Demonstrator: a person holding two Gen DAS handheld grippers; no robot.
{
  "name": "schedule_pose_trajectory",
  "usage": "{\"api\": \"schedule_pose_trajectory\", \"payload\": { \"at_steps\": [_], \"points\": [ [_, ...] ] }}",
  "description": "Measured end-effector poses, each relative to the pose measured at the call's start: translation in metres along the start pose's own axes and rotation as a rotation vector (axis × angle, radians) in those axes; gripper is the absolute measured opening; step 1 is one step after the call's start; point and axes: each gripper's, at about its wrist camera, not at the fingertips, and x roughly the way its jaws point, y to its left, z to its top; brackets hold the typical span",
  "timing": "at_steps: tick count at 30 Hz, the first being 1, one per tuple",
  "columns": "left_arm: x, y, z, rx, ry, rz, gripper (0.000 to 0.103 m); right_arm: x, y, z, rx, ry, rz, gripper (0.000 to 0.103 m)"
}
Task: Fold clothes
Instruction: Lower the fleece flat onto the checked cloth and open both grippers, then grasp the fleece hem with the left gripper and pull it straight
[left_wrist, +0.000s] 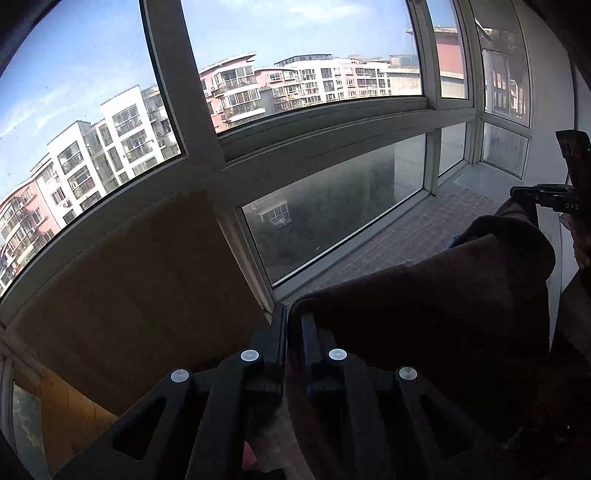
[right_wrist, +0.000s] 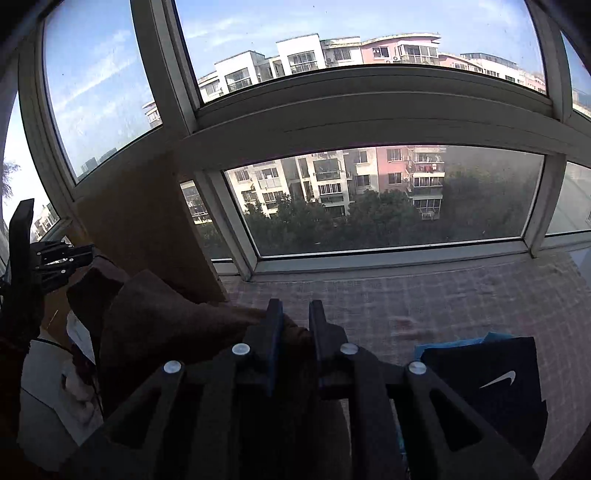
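Left tongs (left_wrist: 294, 321) pinch the folded edge of a brown garment (left_wrist: 436, 306), fingers nearly together with cloth between. Right tongs (right_wrist: 295, 314) stand slightly spread; brown cloth lies at the left finger, grip unclear. Garment hangs lifted between both tongs above the checked cloth surface (right_wrist: 443, 295) by the window (right_wrist: 369, 192). Dark Nike garment (right_wrist: 495, 384) lies on the surface at right.

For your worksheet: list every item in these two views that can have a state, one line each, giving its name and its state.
Left tongs: nearly closed, pinching the brown garment's edge.
Right tongs: jaws apart, brown cloth between them; contact unclear.
Brown garment: lifted, draped between both tongs, unfolded.
Dark garment with white logo: lying flat on the checked cloth.
Checked cloth: spread over the sill.
Window: shut.
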Motion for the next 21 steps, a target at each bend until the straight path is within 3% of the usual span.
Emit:
{"api": "schedule_pose_trajectory", "payload": {
  "at_steps": [3, 5, 7, 9, 12, 13, 15, 21],
  "points": [
    [0.125, -0.010, -0.017, 0.027, 0.157, 0.070, 0.024, 0.121, -0.029, -0.025, -0.015, 0.235, -0.213, 0.031],
    [0.187, -0.013, -0.038, 0.016, 0.271, 0.064, 0.024, 0.146, -0.049, -0.050, 0.068, 0.289, -0.152, 0.031],
    [0.202, -0.006, -0.062, -0.026, 0.320, 0.029, 0.024, 0.146, -0.056, -0.074, 0.088, 0.300, -0.111, 0.031],
    [0.217, 0.000, -0.087, -0.069, 0.368, -0.005, 0.023, 0.120, -0.055, -0.108, 0.043, 0.315, -0.112, 0.031],
    [0.191, 0.004, -0.127, -0.074, 0.393, -0.036, 0.027, 0.078, -0.045, -0.158, 0.025, 0.336, -0.089, 0.032],
    [0.176, 0.005, -0.143, -0.084, 0.399, -0.040, 0.037, 0.066, -0.042, -0.176, 0.042, 0.341, -0.069, 0.033],
    [0.147, 0.007, -0.179, -0.122, 0.424, -0.068, 0.047, 0.043, -0.038, -0.212, 0.077, 0.351, -0.046, 0.038],
    [0.098, -0.015, -0.302, -0.276, 0.553, -0.090, 0.047, 0.003, -0.003, -0.288, 0.068, 0.376, -0.088, 0.038]
  ]
}}
